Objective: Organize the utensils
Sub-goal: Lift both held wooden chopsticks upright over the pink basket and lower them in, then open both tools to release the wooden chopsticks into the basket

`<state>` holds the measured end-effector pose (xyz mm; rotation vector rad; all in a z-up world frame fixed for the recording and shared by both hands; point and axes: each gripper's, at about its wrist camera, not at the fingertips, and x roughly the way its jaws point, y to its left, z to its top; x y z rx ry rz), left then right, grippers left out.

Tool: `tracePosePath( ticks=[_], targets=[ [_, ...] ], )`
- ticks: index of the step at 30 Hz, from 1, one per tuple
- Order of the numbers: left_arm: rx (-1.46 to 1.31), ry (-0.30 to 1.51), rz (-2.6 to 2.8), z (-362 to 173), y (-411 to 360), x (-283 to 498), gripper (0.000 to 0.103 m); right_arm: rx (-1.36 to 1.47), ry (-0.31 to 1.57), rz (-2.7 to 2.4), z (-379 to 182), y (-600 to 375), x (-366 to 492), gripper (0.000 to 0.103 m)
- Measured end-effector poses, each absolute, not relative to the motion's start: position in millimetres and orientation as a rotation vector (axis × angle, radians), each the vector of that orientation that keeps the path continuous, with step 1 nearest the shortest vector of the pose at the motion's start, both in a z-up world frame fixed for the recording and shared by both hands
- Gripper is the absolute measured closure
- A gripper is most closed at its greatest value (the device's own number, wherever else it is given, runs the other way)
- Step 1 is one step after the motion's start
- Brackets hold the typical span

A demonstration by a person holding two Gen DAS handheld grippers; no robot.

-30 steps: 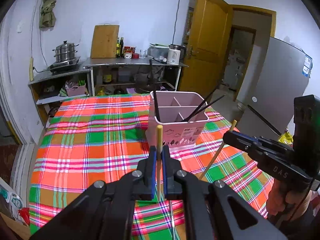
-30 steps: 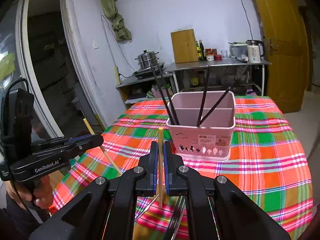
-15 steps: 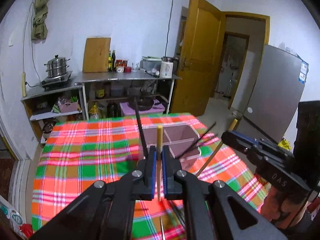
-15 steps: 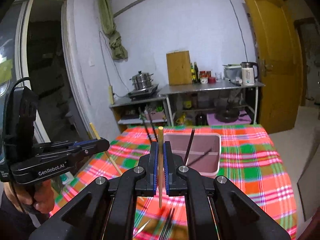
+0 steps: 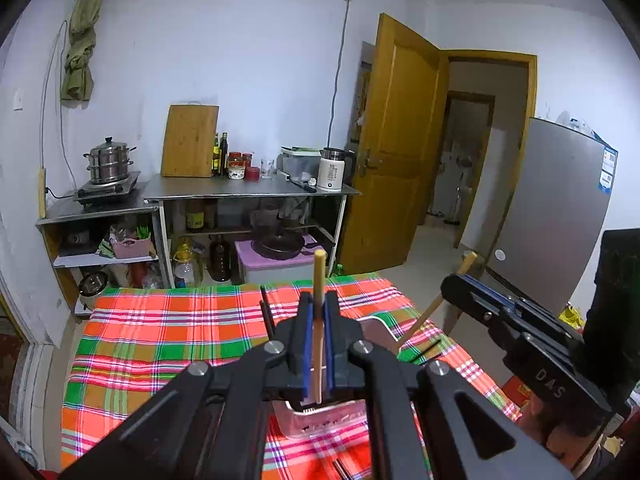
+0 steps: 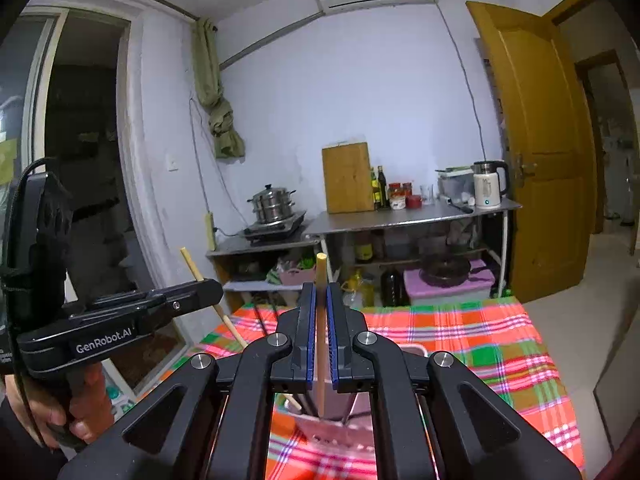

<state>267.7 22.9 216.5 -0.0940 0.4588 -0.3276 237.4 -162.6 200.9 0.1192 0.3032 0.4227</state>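
Wooden chopstick (image 5: pixel 319 332) upright, pinched in left claw (image 5: pixel 316 312), tip over pink holder (image 5: pixel 328 420), frame bottom centre. Right claw (image 6: pixel 319 304) likewise clamps second chopstick (image 6: pixel 320 344) above the holder on plaid desk (image 5: pixel 160 344). Insertion step; next: lower straight in, release. Legible: "DAS", "GenRobot.AI".

It was a modest home kitchen. A steel counter (image 5: pixel 248 191) against the wall carried a leaning wooden cutting board (image 5: pixel 189 141), sauce bottles (image 5: pixel 220 153) and an electric kettle (image 5: pixel 331 169), with a stacked steamer pot (image 5: pixel 108 160) on a burner beside it. A grey refrigerator (image 5: pixel 552 216) stood near a yellow wooden door (image 5: pixel 396 144), and a plaid cloth (image 5: pixel 160 344) covered the bench.
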Motion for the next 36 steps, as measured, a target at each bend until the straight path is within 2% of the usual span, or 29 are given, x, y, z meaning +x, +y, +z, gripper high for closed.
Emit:
tracePosePath(
  ticks=[14,16,19,36],
  targets=[
    [-0.108,0.582,-0.297,156.8,25.2,295.9,0.096,0.073,0.435,0.41,158.5,-151.3,257.6,0.098],
    [-0.104,0.579,-0.296,155.9,26.1,291.6,0.084,0.068,0.444,0.409,158.5,-152.0,256.1,0.097],
    [-0.096,0.558,-0.294,157.9,27.5,283.1,0.076,0.061,0.439,0.403,160.9,-154.7,249.0,0.092],
    [-0.082,0.522,-0.333,163.0,25.0,208.5,0.074,0.086,0.367,0.421,176.8,-174.0,173.3,0.092]
  ],
)
